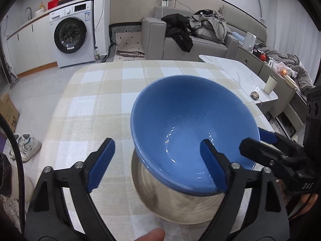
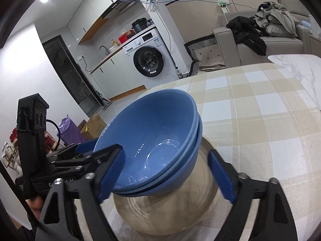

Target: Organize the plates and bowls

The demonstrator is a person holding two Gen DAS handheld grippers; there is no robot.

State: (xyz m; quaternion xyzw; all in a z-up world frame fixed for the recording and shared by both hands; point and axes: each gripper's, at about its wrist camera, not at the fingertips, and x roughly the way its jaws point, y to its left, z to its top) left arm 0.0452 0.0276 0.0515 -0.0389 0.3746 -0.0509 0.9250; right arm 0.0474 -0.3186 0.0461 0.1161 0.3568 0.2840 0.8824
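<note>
The surface [image 1: 96,108], covered in a beige-and-white checked cloth, carries the whole stack near its front edge. Lowest in the stack is a pale, cream-coloured bowl [image 2: 166,206] with a faint brownish swirl on its glaze. On it sit the blue bowls [image 2: 152,140], glossy and nested one in another; the right wrist view shows two, perhaps three, rims, and they lean to one side rather than sitting level. The left tool [image 1: 158,164] stands with its blue pads wide apart: one pad is inside the top blue bowl near the rim, the other well clear on the cloth, and nothing is clamped. The right tool [image 2: 166,174] is likewise spread wide, one pad just beside the inner wall of the bowls, the other outside them above the cream bowl, pressing on neither. In the left wrist view the right tool's black body bears raised letters that read roughly "DAS"; in the right wrist view white lettering on the left tool begins with "G" and is otherwise covered.
</note>
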